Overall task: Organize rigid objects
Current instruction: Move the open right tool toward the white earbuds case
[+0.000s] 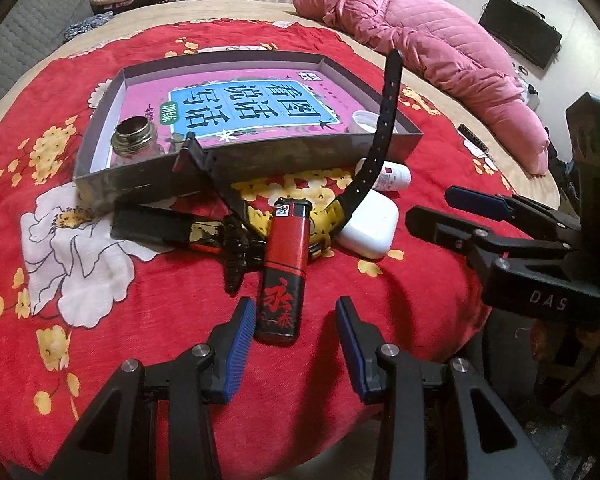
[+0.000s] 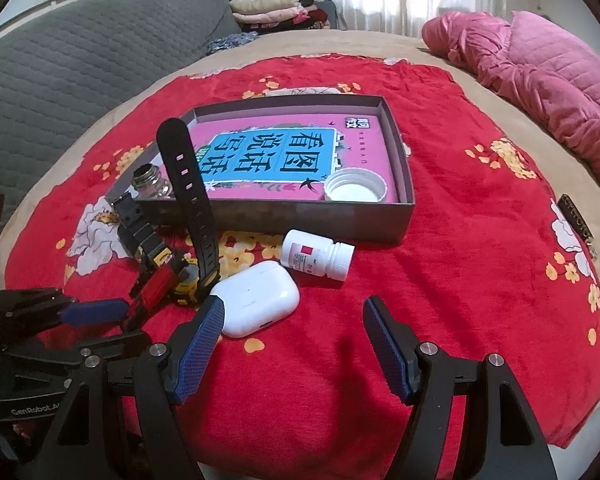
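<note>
A grey shallow box (image 1: 260,162) (image 2: 308,216) holds a pink book (image 1: 236,112), a small glass jar (image 1: 134,140) (image 2: 150,182) and a white cap (image 2: 354,186). In front of it lie a red-black lighter (image 1: 284,268), a black-yellow watch (image 1: 380,152) (image 2: 192,200) with one strap standing up, a white earbud case (image 1: 370,226) (image 2: 260,298) and a white pill bottle (image 2: 318,258). My left gripper (image 1: 296,312) is open, its jaws either side of the lighter's near end. My right gripper (image 2: 294,320) is open, its left finger close to the earbud case.
All lies on a red flowered cloth (image 2: 460,240) on a beige bed. A pink quilted jacket (image 1: 440,52) lies at the right. A grey sofa (image 2: 80,60) and folded clothes (image 2: 268,10) are behind. A black folded tool (image 1: 160,228) lies left of the lighter.
</note>
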Demonstrator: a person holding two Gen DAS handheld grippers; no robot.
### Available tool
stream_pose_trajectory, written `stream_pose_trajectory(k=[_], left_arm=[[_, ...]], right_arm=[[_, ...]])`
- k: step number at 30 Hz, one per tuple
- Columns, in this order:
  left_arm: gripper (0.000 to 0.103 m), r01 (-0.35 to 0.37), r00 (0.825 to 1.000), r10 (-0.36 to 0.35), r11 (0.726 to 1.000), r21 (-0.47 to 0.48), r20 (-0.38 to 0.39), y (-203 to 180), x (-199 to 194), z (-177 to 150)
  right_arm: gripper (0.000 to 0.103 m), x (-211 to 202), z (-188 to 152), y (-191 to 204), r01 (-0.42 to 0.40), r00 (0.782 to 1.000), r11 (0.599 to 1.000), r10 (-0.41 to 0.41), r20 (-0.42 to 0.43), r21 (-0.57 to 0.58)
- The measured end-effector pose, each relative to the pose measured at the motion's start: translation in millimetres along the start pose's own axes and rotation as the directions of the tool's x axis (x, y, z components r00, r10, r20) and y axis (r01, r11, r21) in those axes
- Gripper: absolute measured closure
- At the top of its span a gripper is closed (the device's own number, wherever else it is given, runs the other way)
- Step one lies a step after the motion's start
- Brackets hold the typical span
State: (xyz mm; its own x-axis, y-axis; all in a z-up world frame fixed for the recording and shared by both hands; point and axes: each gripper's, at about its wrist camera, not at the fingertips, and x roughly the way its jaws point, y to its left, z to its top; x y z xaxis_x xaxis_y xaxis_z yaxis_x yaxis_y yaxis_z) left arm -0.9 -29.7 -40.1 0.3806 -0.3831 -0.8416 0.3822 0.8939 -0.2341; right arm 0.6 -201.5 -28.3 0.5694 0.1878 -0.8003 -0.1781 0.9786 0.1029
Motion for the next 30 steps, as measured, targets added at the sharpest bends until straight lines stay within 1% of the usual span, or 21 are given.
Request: stream_pose_trajectory(k=[4,11,16,22,30], left_arm=[[0.062,0.008,1.000,-0.008,1.000,0.001,0.000,-1,2,1],[0.062,0.029,1.000,-0.029,1.000,-0.011,-0.001,2,8,6],[0.062,0.044,0.999,-0.044,0.999,-0.030,0.005,5,11,10],[0.062,0.068,0.998,-0.067,0.996,-0.055,0.012,10,15,13],[0.066,0.077,0.997,-0.076,0.995,-0.064,0.014,14,19,16]], right_arm=[[0.030,4,-3,3,-0.009,1.000,1.000,0.009,-0.017,-0.017],[0.030,9,-4,1,-0.015,0.999,1.000,0.015,-0.034,-0.009],[0.030,11,-4,0,-0.014,0.999,1.000,0.014,-0.036,-0.007],[0.030,20,-6,4,-0.014,0.999,0.999,0.012,-0.051,-0.036],[0.030,30,-6,10,-0.046,0.998,0.996,0.042,-0.055,-0.070]])
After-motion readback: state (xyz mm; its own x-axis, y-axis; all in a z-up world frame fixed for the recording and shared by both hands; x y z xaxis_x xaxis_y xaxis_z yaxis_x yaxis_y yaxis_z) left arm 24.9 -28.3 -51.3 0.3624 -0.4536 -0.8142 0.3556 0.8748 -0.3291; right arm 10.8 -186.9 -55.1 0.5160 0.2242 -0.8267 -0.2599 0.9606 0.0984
